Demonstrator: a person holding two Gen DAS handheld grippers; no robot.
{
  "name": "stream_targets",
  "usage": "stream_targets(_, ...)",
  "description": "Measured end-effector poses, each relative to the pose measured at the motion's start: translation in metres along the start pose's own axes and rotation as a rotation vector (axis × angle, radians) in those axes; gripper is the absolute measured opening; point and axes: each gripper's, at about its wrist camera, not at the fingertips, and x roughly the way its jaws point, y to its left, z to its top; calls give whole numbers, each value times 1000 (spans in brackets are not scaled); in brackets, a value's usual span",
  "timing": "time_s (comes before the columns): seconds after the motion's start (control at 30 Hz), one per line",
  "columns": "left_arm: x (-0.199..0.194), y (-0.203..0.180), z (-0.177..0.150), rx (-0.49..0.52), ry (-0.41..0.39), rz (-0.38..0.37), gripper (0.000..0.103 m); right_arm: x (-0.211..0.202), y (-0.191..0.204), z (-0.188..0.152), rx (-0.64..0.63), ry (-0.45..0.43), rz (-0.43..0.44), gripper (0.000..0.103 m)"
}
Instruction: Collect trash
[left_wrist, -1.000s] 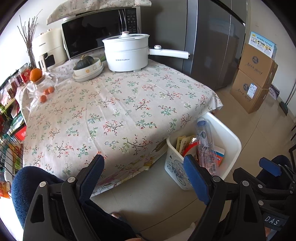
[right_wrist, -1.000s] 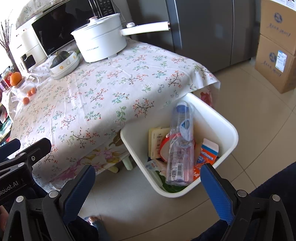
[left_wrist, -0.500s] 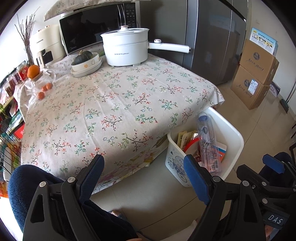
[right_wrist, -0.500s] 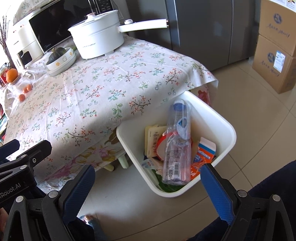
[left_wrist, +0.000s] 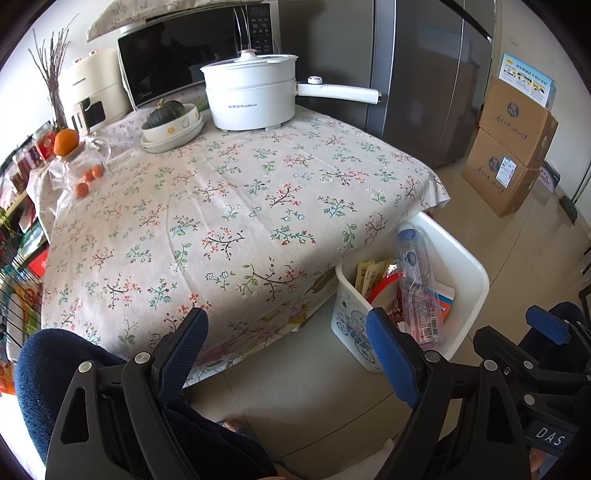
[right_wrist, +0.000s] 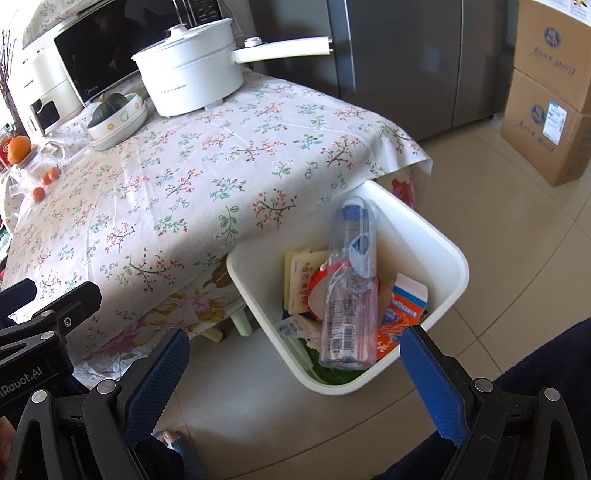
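Observation:
A white trash bin (right_wrist: 441, 243) (left_wrist: 472, 269) stands on the floor by the table's near corner. Inside it lie a clear plastic bottle (right_wrist: 349, 295) (left_wrist: 415, 280), yellow packets (right_wrist: 299, 280), a red-and-white wrapper and an orange-blue carton (right_wrist: 402, 310). My right gripper (right_wrist: 291, 360) hangs open above the floor just in front of the bin, nothing between its blue pads. My left gripper (left_wrist: 286, 332) is open too, over the table's front edge and left of the bin, holding nothing. The right gripper's frame shows at the lower right of the left wrist view.
The table wears a floral cloth (left_wrist: 229, 206). On it stand a white electric pot (left_wrist: 251, 96) with a long handle, a bowl holding a squash (left_wrist: 170, 118), a microwave (left_wrist: 195, 48) and oranges (left_wrist: 66, 142). A grey fridge (right_wrist: 399, 55) and stacked cardboard boxes (left_wrist: 511, 147) stand beyond. Dark-trousered knees sit below both grippers.
Both views have shifted slightly, so the table and bin sit a little lower and further left in the right wrist view. Both grippers remain open and empty.

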Motion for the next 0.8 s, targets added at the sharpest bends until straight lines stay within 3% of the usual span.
stream_targets(0.8,0,4,-1,-11,-5,-5,89,6,8,-2,-13,10,5,96)
